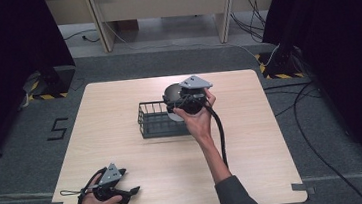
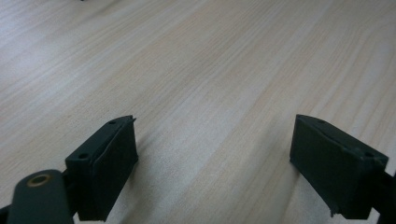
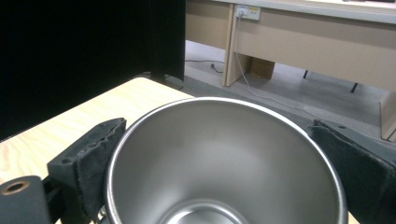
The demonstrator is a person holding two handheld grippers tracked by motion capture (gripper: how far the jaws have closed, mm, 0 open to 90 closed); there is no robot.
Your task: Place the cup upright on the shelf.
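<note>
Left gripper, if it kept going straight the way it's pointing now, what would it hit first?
Probably just the wooden table. The left gripper is open and angled low over bare wood, with nothing between or ahead of its jaws. How far ahead it would touch is hard to judge.

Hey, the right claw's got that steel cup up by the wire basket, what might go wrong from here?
1. The cup is smooth metal and held only by its sides between the right claw's pads, so it might slip.
2. It hangs at the basket's right end; lowered carelessly, it may catch the rim or shove the basket.
3. The left claw is open and rests far off, too distant to steady anything.
</note>
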